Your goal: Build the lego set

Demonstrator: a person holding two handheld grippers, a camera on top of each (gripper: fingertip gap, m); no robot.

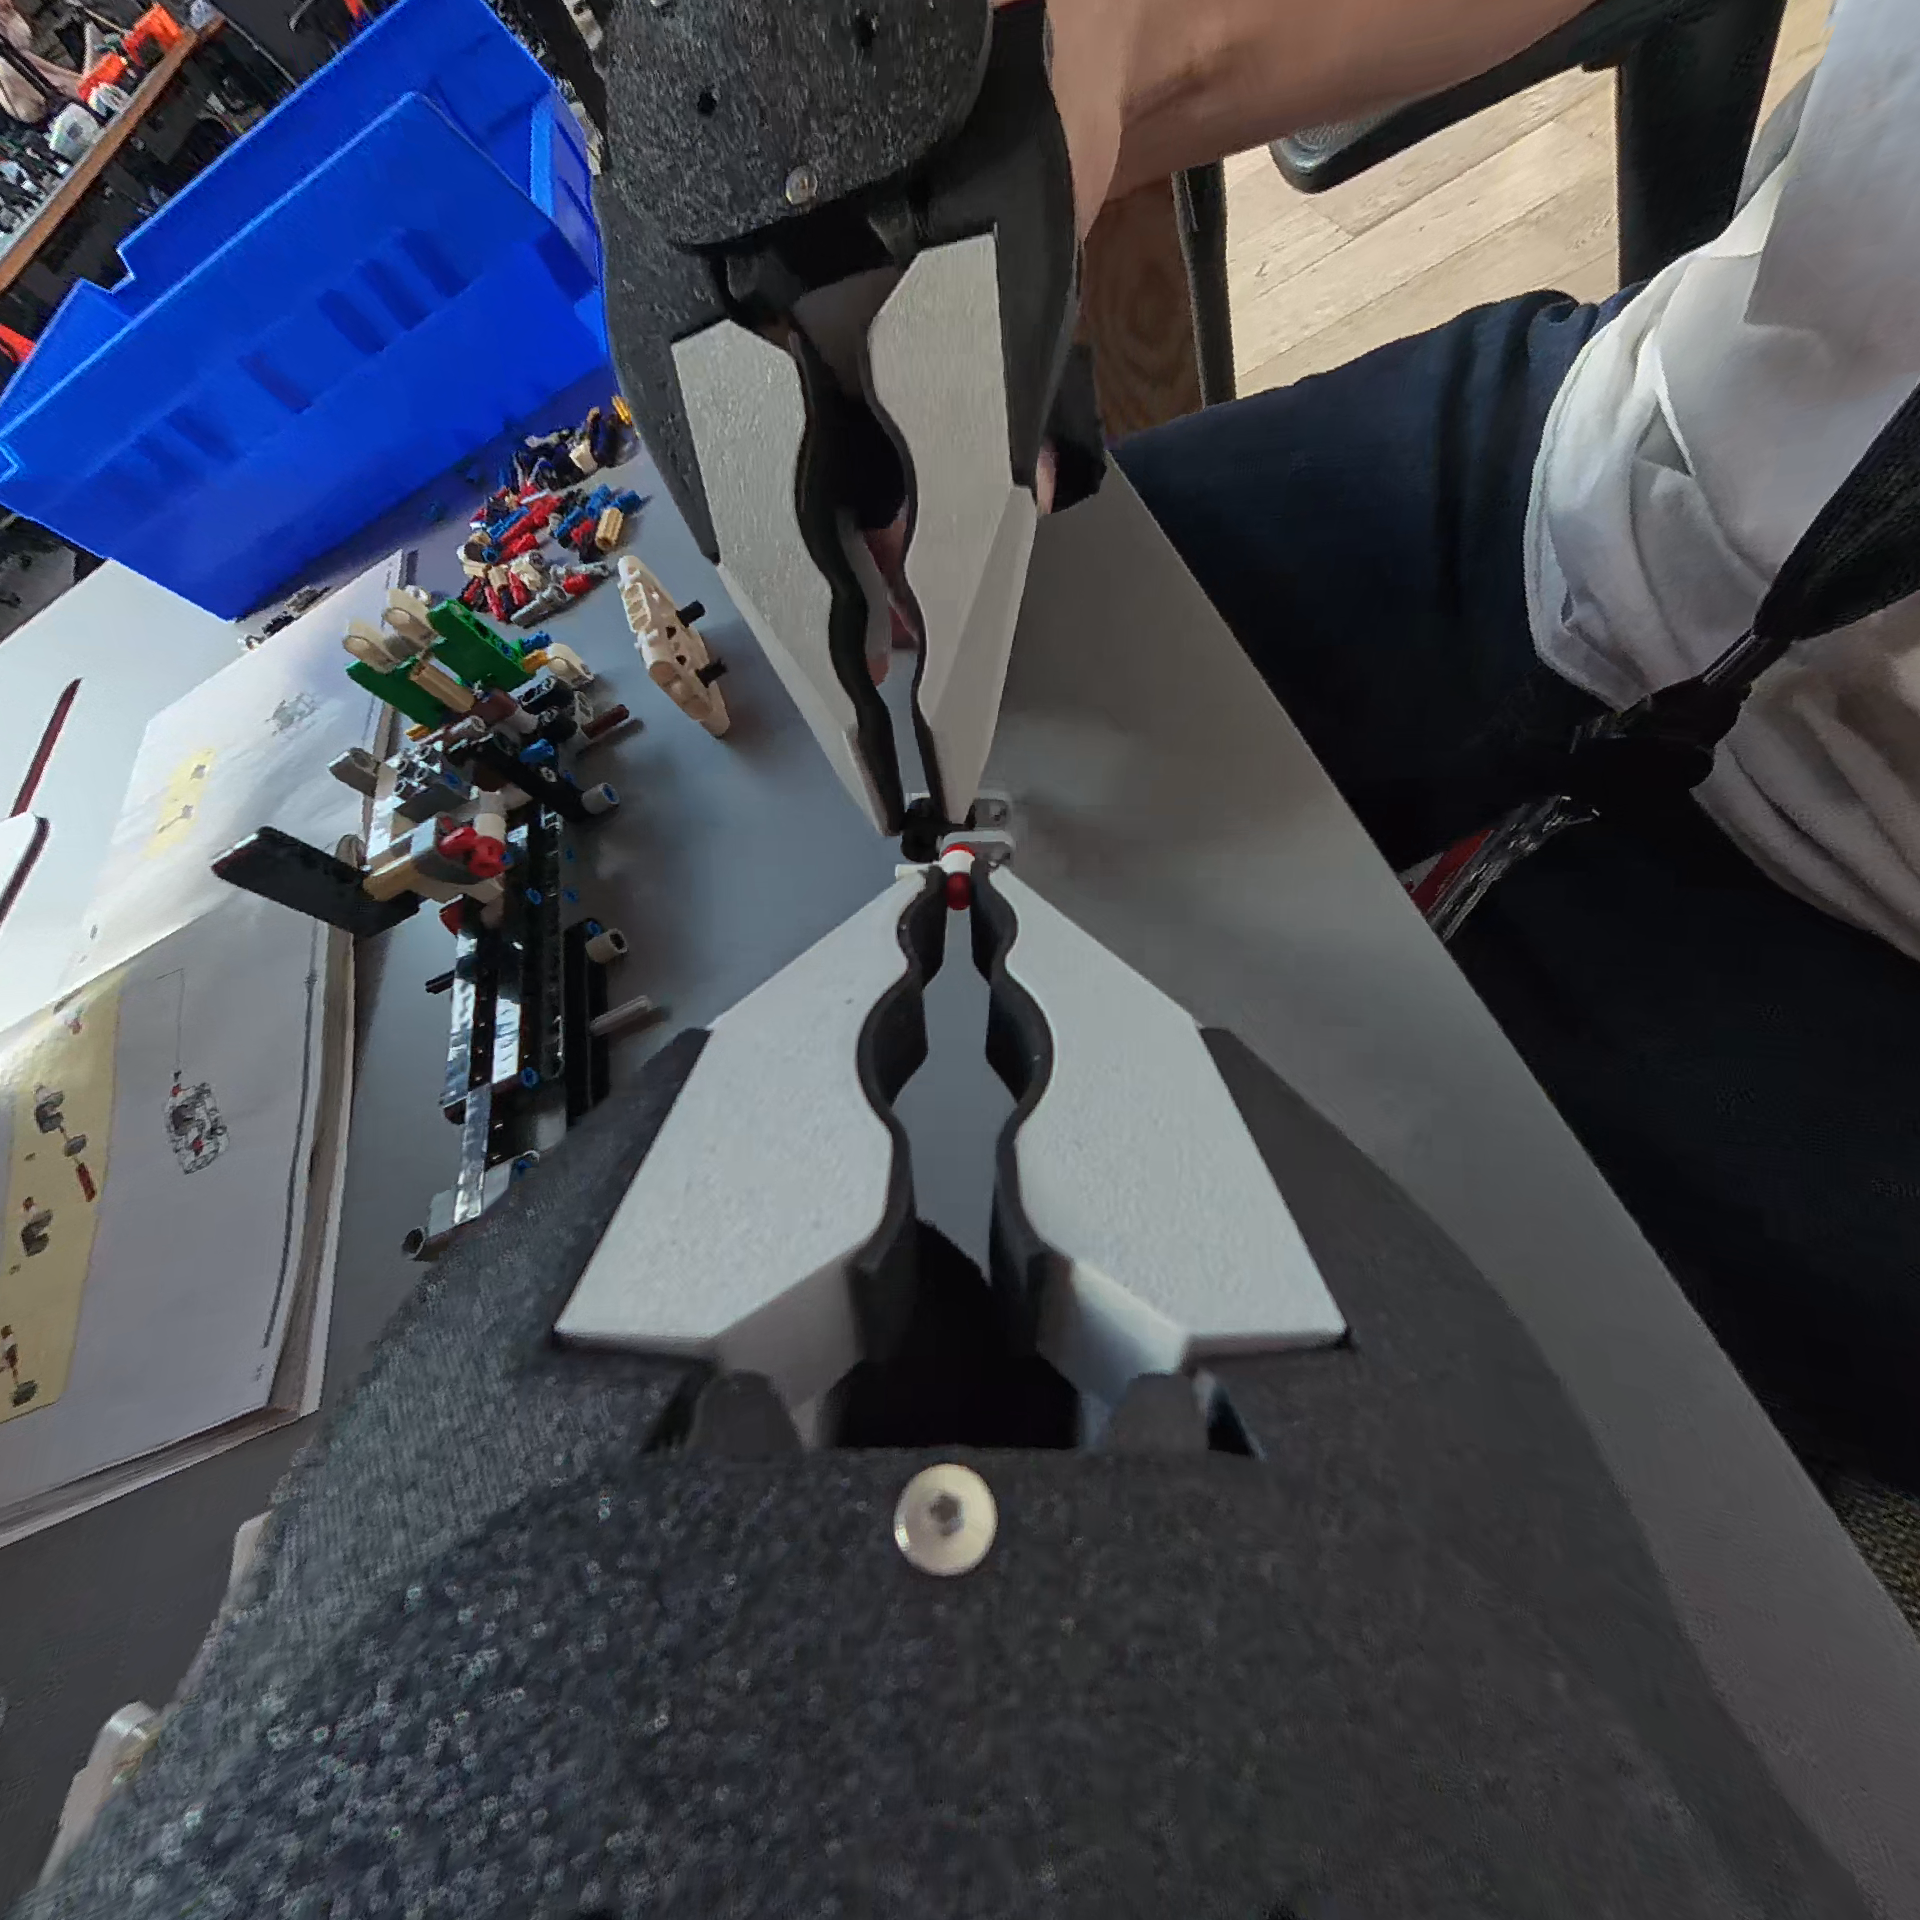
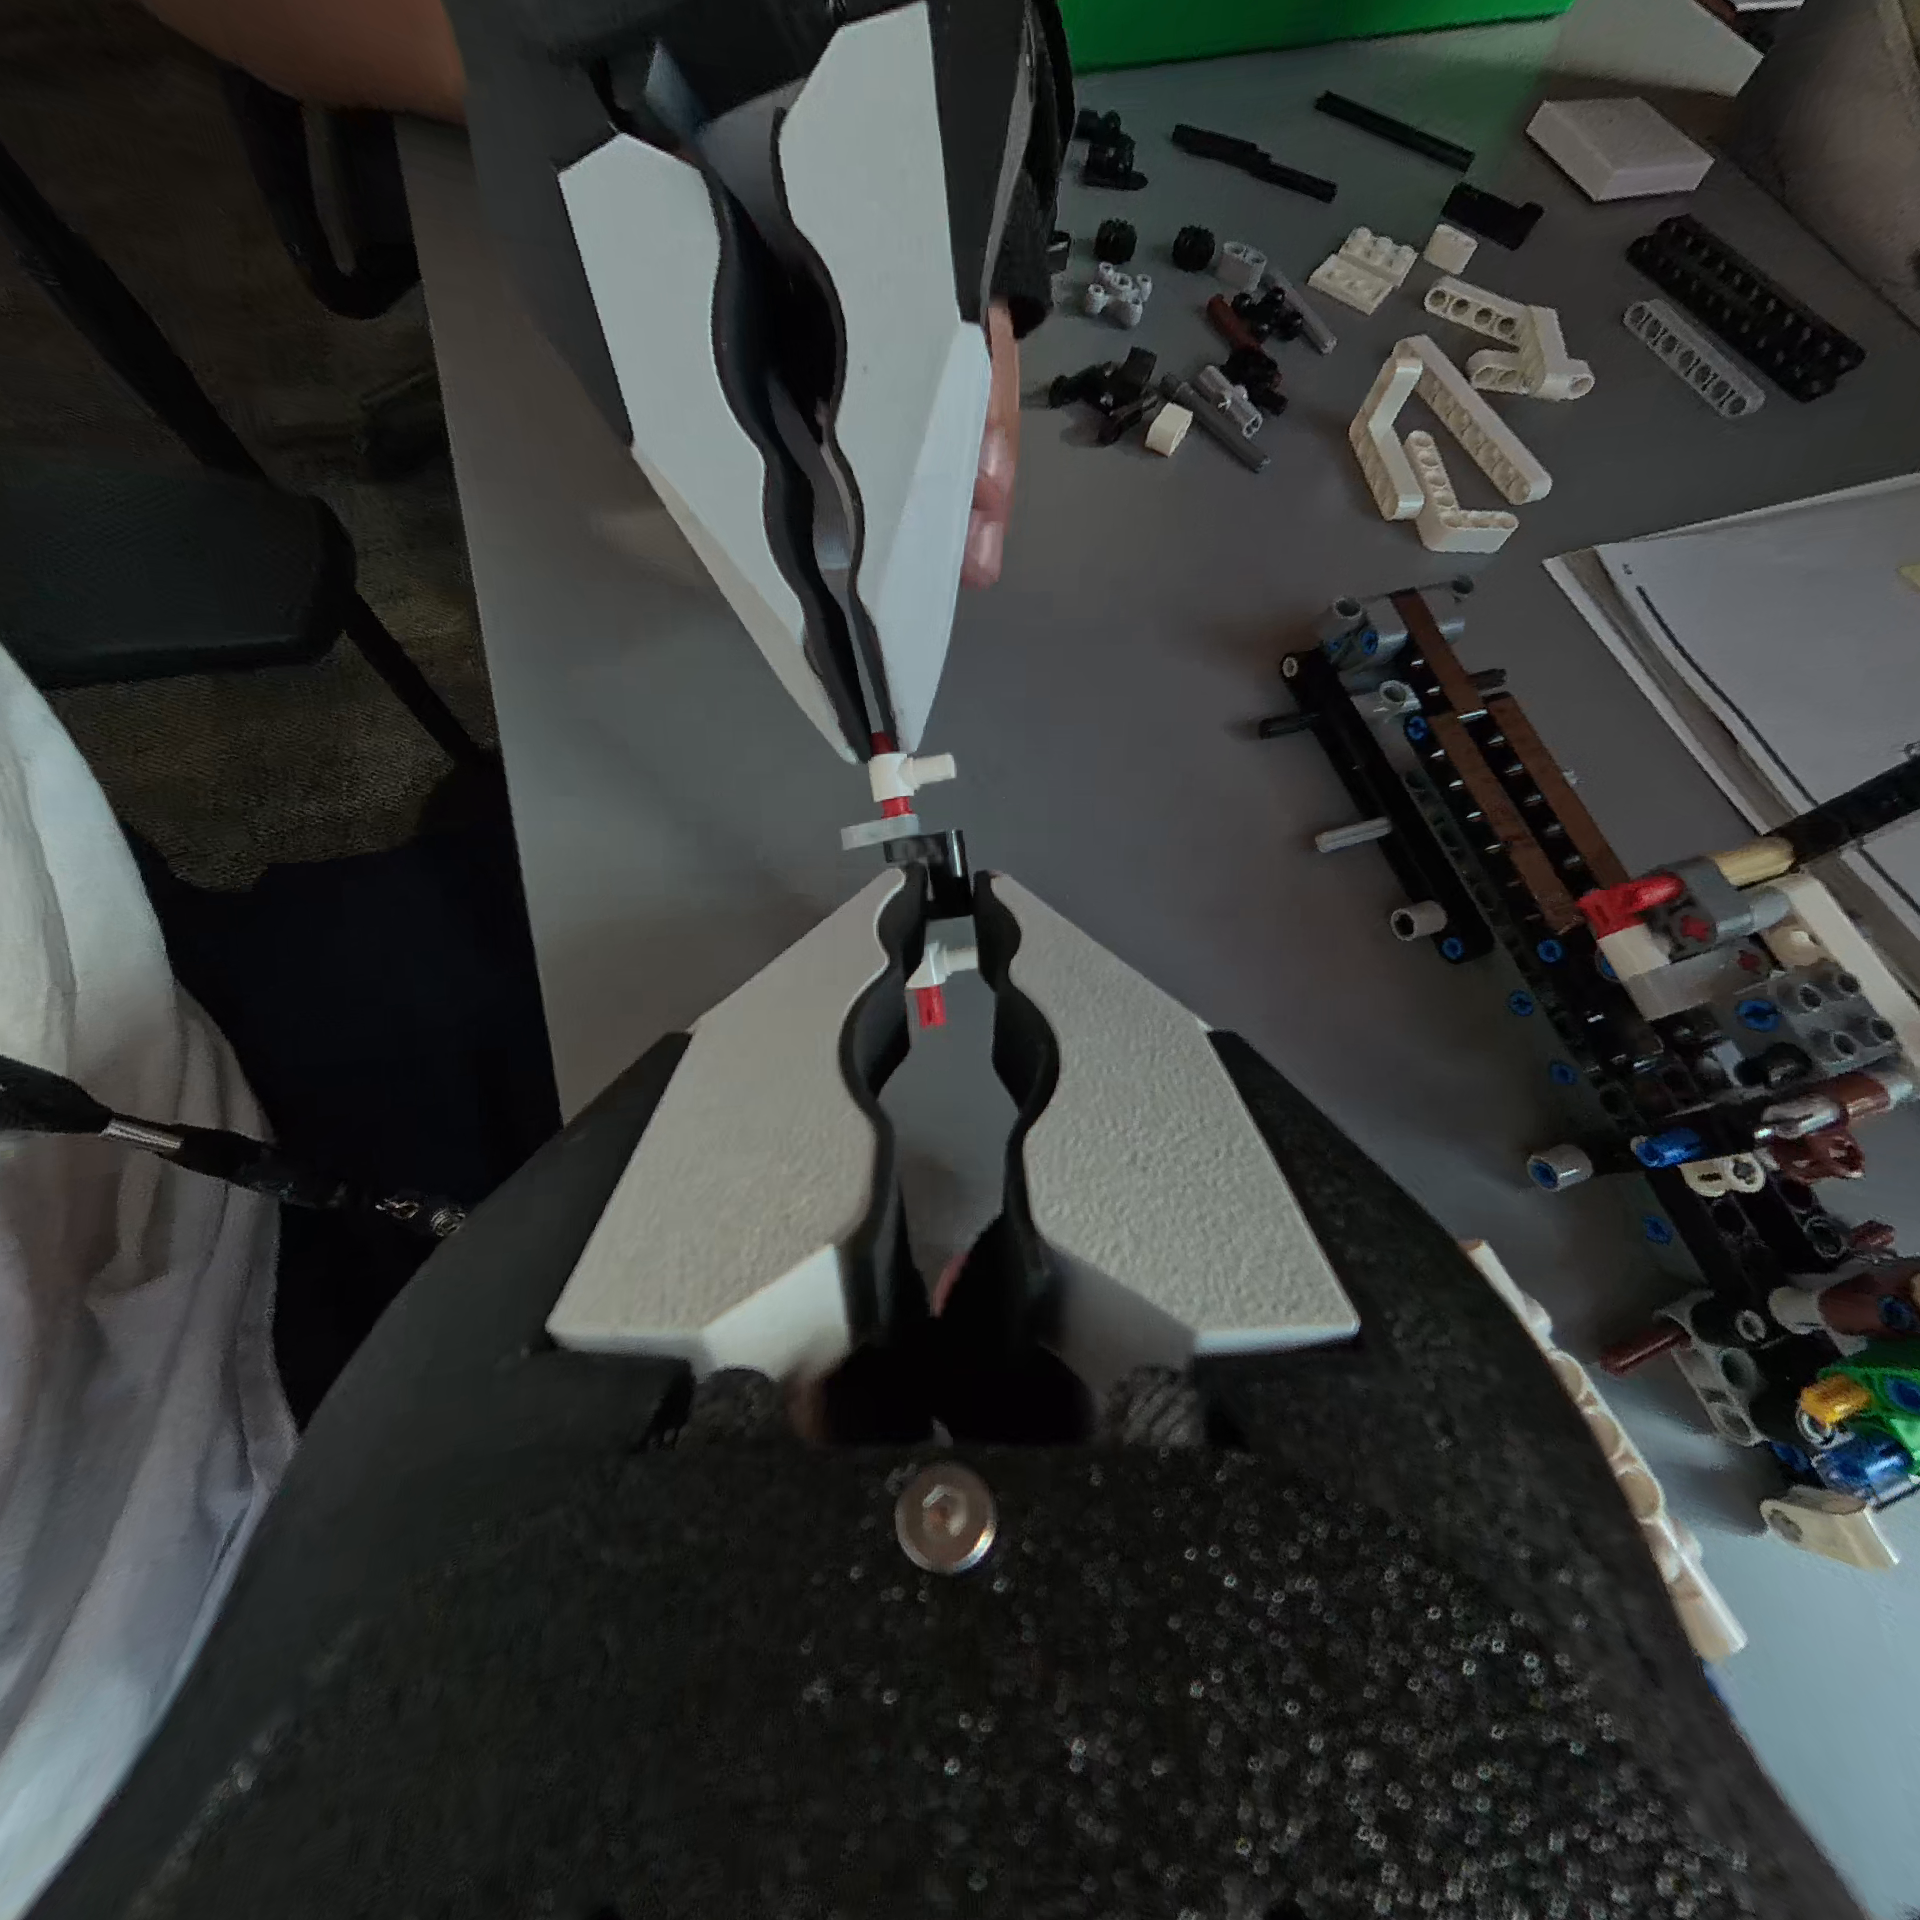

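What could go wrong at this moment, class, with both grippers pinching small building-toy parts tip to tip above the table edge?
1. The left gripper pinches only the end of a red axle; it could twist or slip out.
2. The right gripper grips a small black piece at its very tips, so pushing might pop it loose.
3. The parts hang near the grey table's edge; a dropped part could fall off.
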